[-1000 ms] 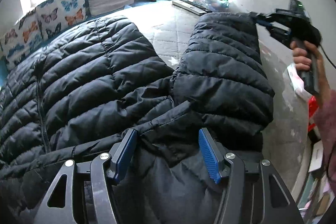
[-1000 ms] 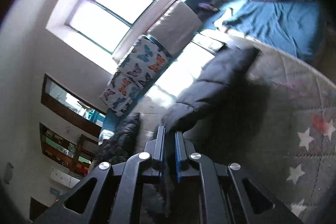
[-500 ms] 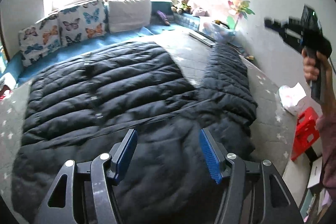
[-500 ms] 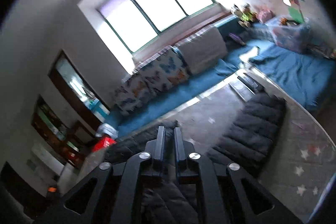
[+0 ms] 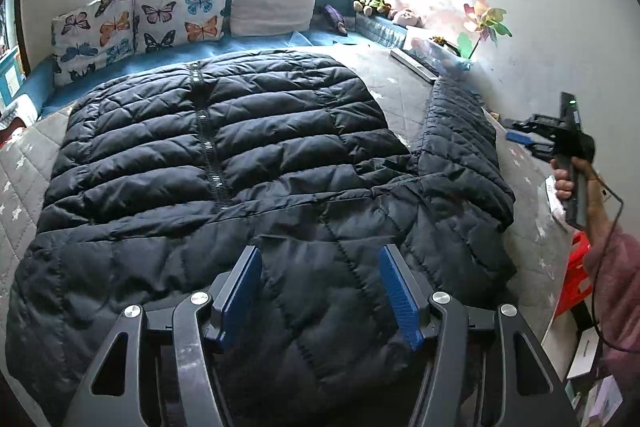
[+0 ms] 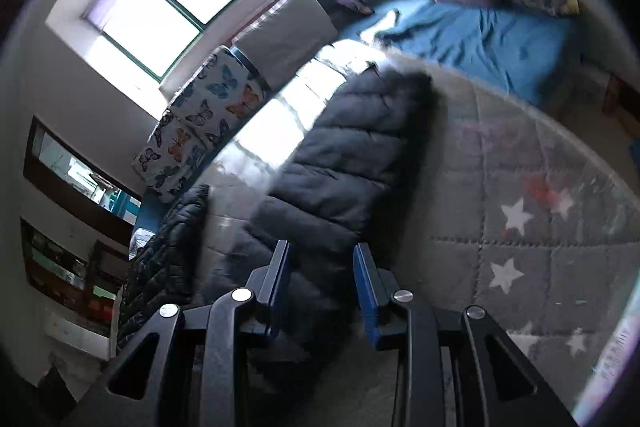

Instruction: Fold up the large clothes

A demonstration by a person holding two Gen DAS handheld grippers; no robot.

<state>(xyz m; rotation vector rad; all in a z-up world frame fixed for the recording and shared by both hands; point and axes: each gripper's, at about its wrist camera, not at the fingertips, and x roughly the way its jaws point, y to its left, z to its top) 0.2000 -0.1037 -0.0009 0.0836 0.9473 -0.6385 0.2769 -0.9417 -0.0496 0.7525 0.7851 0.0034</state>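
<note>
Both sets of fingers are standing apart with nothing between them. Your left gripper (image 5: pixel 320 291) is holding its blue pads wide over the near end of the black puffer jacket (image 5: pixel 224 163), hovering above the quilted fabric without pinching it. Your right gripper (image 6: pixel 322 287) is showing a clear gap between its pads too, and it is pointing along the jacket's sleeve (image 6: pixel 344 167), which is lying stretched out on the grey star-print quilt (image 6: pixel 540 247); whether the pads are touching the sleeve, you cannot tell from that blurred view.

The jacket is lying spread flat on the quilt, front side up, its zipper (image 5: pixel 208 143) running down the middle away from you. The sleeve (image 5: pixel 460 131) is reaching out along the right side toward the wall. In the left wrist view, your right gripper (image 5: pixel 524 141) is showing off to the right, beside that sleeve. Butterfly-print cushions (image 5: pixel 140 19) are leaning under the window at the far end.
</note>
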